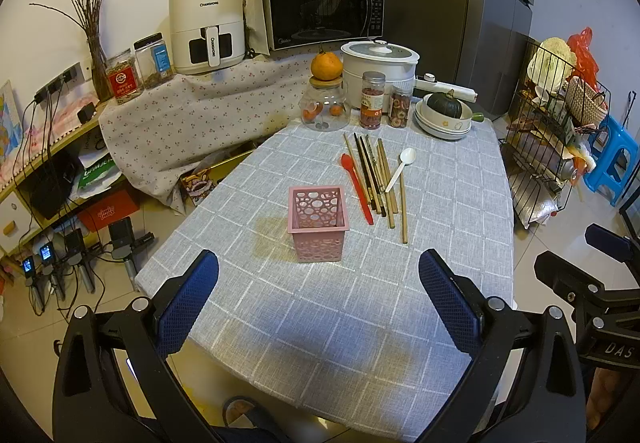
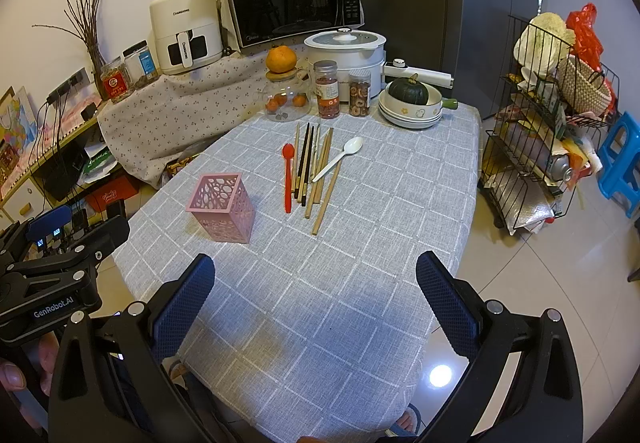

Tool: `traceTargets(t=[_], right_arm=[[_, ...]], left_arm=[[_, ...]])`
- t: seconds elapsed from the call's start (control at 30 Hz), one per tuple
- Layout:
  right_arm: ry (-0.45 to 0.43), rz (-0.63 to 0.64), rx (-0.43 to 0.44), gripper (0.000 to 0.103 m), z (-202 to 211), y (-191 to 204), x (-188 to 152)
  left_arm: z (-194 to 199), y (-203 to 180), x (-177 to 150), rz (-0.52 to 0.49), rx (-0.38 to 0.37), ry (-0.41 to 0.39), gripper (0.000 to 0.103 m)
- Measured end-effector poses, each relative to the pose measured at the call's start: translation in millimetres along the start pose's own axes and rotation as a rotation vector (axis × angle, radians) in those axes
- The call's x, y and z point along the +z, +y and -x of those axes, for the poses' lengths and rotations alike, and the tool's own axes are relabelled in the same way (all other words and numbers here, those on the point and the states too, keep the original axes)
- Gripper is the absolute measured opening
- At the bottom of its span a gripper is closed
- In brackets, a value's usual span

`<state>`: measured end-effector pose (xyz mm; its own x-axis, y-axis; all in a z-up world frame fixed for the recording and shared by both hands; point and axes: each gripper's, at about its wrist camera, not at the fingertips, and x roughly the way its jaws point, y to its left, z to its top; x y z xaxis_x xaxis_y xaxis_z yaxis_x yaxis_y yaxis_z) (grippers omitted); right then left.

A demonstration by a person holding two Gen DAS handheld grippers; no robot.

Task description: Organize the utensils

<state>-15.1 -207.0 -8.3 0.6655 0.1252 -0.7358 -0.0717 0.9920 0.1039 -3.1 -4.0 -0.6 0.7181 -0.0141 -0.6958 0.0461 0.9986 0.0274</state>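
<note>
1. The left gripper (image 1: 319, 263) hovered with fingers wide apart, empty; the pink perforated plastic holder (image 1: 318, 222) stood just beyond them.
2. The right gripper (image 2: 316, 267) was likewise spread, empty; wooden chopsticks (image 2: 320, 171), a red plastic spoon (image 2: 287, 175) and a white plastic spoon (image 2: 340, 157) lay well ahead.

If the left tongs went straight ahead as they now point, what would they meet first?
Most likely the pink holder: it stands upright on the tablecloth, centred ahead of the open left tongs, with only bare cloth between. Depth is unclear, so they might pass over its rim.
</note>
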Motion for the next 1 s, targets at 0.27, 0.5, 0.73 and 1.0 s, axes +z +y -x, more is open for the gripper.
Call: traceTargets(t=[0.27, 0.5, 0.73, 1.0], right_arm=[[0.0, 0.001, 0.0, 0.098, 0, 0, 0], [0.012, 0.001, -0.001, 0.098, -5, 1, -2], [0.082, -0.072, 0.051, 0.098, -23, -17, 14], [0.211, -0.162, 0.064, 0.098, -65, -50, 60]], left_arm=[[0, 0, 0, 0.001, 0.0, 0.001, 0.096], [-8, 5, -6, 0.001, 0.005, 0.024, 0.096], [-25, 8, 7, 0.008, 0.003, 0.085, 0.096], [-50, -1, 56, 0.013, -0.036, 0.15, 0.096]])
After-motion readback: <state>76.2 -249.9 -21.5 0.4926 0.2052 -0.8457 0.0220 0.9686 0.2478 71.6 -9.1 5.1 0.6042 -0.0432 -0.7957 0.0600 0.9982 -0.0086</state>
